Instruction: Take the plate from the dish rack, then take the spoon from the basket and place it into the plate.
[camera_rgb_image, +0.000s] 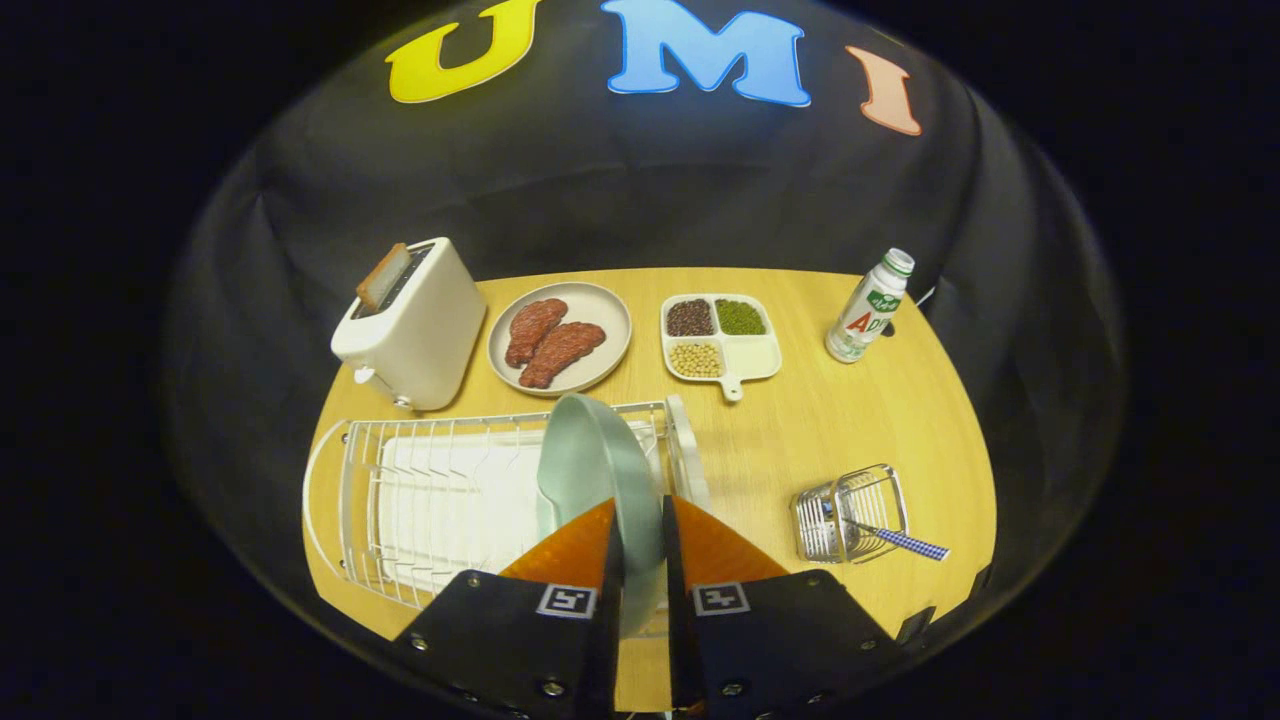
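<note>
Camera rides the hand-held gripper — looking down over the table

Plate: near edge hidden between the fingers of the tool, which are clamped on it; contact faces concealed.
Dish rack: corner at 5 o'clock covered by the tool and plate.
Spoon: bowl end obscured inside the wire basket at 3 o'clock of the tool; handle alone legible.
Bench: near edge hidden under the tool body.
Toaster: slice mostly sunk in the slot.
</note>
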